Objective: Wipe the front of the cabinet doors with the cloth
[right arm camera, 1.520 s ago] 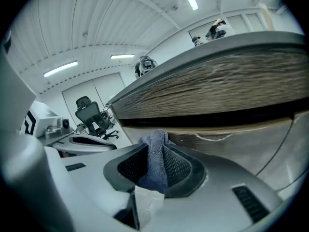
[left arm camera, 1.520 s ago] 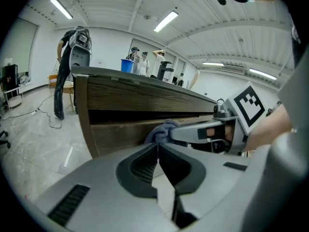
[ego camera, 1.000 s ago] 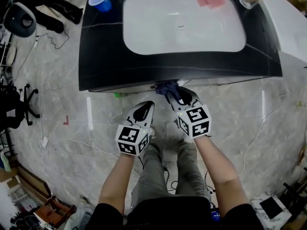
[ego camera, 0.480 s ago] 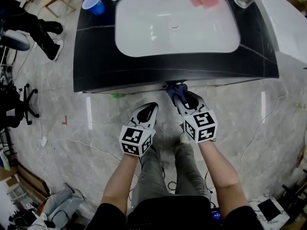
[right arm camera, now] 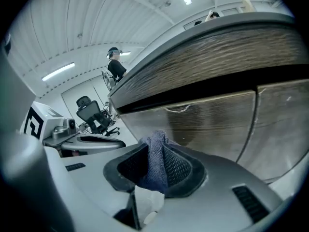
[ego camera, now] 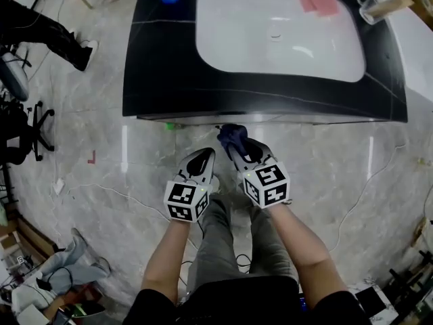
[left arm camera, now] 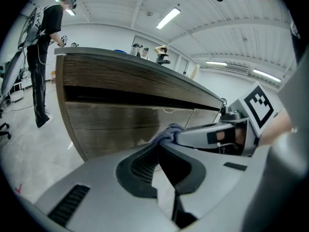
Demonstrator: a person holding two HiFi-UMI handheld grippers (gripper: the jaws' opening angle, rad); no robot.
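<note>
Right gripper [ego camera: 236, 146] and blue cloth [ego camera: 232, 134] shift left, now clear of countertop [ego camera: 162, 80] edge; earlier tucked against it.

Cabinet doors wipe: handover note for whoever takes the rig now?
Left tool: shut, empty, beside the right one.
Right tool: shut on the dark blue cloth, aimed at the grey-brown wood-grain cabinet doors under the black counter.
Done: cloth gripped; wiped area can't be told.
Left: press cloth to the door fronts, wipe across.
</note>
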